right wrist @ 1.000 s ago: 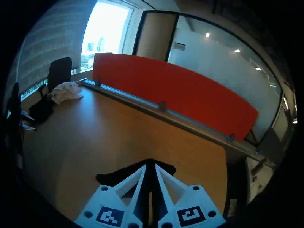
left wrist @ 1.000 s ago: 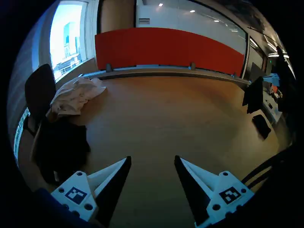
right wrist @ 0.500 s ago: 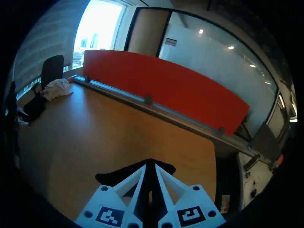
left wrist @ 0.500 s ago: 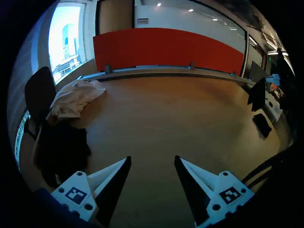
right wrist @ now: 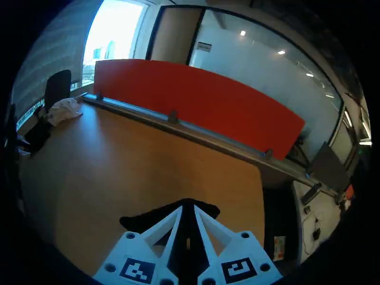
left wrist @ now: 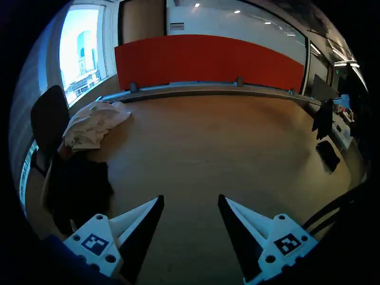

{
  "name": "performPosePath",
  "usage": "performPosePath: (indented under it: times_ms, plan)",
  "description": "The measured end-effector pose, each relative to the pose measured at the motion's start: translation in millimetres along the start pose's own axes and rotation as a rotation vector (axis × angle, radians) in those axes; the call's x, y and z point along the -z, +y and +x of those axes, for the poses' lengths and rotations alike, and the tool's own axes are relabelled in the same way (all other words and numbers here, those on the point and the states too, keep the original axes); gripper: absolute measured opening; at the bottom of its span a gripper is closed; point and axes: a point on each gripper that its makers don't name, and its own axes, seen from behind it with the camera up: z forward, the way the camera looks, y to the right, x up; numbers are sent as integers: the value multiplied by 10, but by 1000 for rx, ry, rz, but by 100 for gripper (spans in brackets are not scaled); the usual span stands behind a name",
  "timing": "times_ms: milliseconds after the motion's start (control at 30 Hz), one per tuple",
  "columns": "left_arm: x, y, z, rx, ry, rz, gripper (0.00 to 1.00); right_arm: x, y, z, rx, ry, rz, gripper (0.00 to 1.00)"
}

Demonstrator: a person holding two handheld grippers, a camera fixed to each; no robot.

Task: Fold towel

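My right gripper is shut on a black towel, which spreads out to both sides of the fingertips above the wooden table. My left gripper is open over the table with nothing between its fingers. In the left gripper view, a dark cloth shape hangs at the far right above a dark patch on the table. A black heap of cloth lies at the table's left edge, close to the left finger.
A crumpled white cloth pile lies at the far left corner beside a dark office chair. A red divider panel with a metal rail runs along the table's back edge. Beyond the right end stands another desk.
The right gripper view has swung to the right with the black towel still held, so the white pile and chair slid left. The left gripper has hardly moved.
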Motion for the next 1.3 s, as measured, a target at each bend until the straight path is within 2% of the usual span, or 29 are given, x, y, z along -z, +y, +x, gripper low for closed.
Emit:
performPosePath:
  times_ms: [533,967,1300]
  plan:
    - [10,56,-18,-7,-9,3,84,-13,77,-346,-36,-46,-11,5]
    - [-25,151,7,-19,-9,-10,84,167,155,-700,-80,-83,-46,5]
    - [-19,139,11,-23,-10,-10,84,335,218,-1116,-107,-141,-79,5]
